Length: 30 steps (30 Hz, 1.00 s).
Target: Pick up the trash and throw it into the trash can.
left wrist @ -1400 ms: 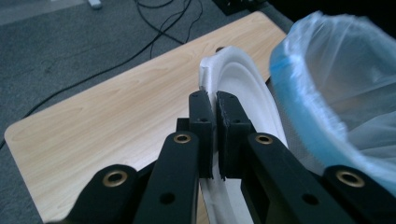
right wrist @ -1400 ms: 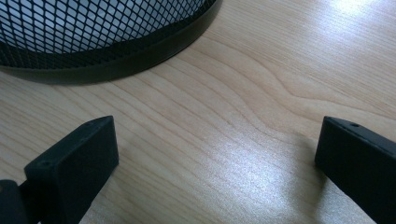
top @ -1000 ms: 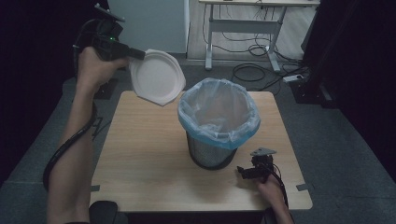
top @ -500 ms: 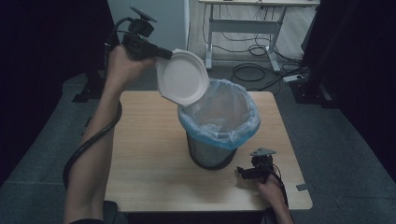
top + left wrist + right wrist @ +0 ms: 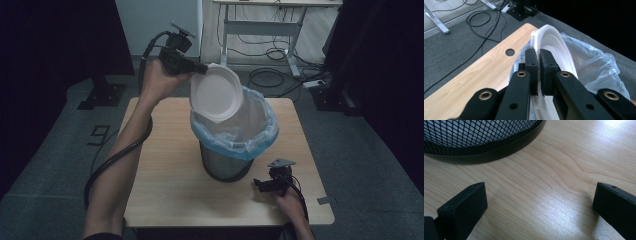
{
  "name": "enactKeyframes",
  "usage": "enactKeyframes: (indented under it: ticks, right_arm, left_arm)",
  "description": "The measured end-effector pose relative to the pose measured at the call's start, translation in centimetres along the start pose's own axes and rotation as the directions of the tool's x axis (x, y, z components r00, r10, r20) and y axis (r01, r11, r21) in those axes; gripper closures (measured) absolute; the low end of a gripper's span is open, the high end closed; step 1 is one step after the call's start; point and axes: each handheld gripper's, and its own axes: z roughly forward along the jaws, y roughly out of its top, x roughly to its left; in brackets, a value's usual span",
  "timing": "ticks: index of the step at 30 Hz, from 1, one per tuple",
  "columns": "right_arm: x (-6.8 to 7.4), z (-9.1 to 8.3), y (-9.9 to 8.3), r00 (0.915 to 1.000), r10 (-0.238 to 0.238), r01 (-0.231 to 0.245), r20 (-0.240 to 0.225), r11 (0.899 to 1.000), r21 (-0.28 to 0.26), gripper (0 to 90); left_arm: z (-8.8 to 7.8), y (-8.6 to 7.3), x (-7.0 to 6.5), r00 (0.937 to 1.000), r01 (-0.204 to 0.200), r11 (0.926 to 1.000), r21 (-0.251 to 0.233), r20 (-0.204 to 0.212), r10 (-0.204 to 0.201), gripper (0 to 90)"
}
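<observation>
Left gripper (image 5: 200, 67) pinches the white plate's (image 5: 216, 93) rim, tilted over the bin (image 5: 232, 135); right gripper (image 5: 261, 185) sits spread wide on the table (image 5: 165, 190).

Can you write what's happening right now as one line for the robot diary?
left tongs: shut on foam plate rim | plate: tilted over bin opening, above blue liner | right tongs: open, resting on table beside bin

I find no readable text, no label, no brand, no number, no sign on anything in the high view, left gripper view or right gripper view, nothing legible to report
</observation>
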Motion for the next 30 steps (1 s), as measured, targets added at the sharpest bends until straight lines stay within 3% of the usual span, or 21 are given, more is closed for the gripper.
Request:
enactKeyframes:
  ticks: [16,21,30]
  right_arm:
    - [0.0,0.0,0.0,1.0000,0.000,0.000,0.000,1.000,0.001,0.0]
    - [0.0,0.0,0.0,1.0000,0.000,0.000,0.000,1.000,0.001,0.0]
    - [0.0,0.0,0.0,1.0000,0.000,0.000,0.000,1.000,0.001,0.0]
  left_arm:
    - [5.2,-2.1,-2.3,0.9948,-0.084,0.9965,0.008,0.059,0.083,85.9]
    - [6.2,-2.7,-2.7,0.9930,-0.094,0.9955,0.010,0.073,0.093,85.9]
    - [8.4,-4.1,-3.4,0.9869,-0.140,0.9891,0.046,0.088,0.135,85.8]
